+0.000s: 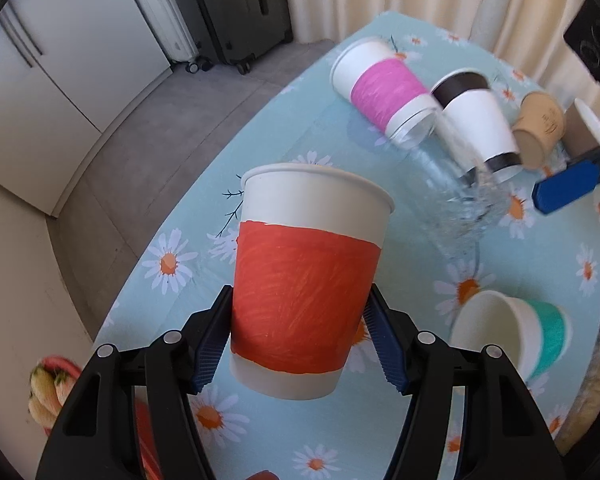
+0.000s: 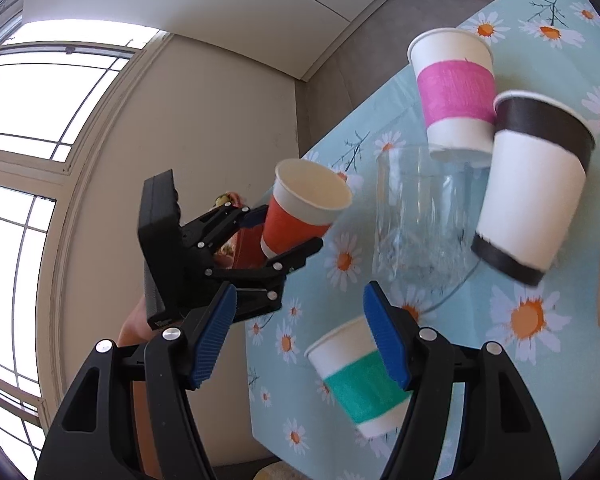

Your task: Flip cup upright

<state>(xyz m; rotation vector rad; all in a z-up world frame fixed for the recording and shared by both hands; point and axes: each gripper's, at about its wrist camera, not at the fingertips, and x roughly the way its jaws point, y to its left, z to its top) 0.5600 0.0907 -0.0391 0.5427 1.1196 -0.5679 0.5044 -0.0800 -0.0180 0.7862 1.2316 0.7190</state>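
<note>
My left gripper (image 1: 298, 340) is shut on a white paper cup with an orange-red band (image 1: 304, 280). It holds the cup above the table with the mouth up, slightly tilted. The same cup (image 2: 300, 212) and left gripper (image 2: 288, 236) show in the right wrist view. My right gripper (image 2: 300, 336) is open and empty above the table, with its fingertips (image 2: 384, 332) over a white cup with a green band (image 2: 360, 380); one of its blue fingers (image 1: 568, 184) shows in the left wrist view.
On the blue daisy tablecloth (image 1: 284, 432) are a pink-banded cup (image 1: 384, 88), a black-banded cup (image 1: 480, 120), a clear glass (image 2: 420, 216), a tan cup (image 1: 540, 132) and the green-banded cup lying on its side (image 1: 516, 332). The table edge (image 1: 172, 216) lies left.
</note>
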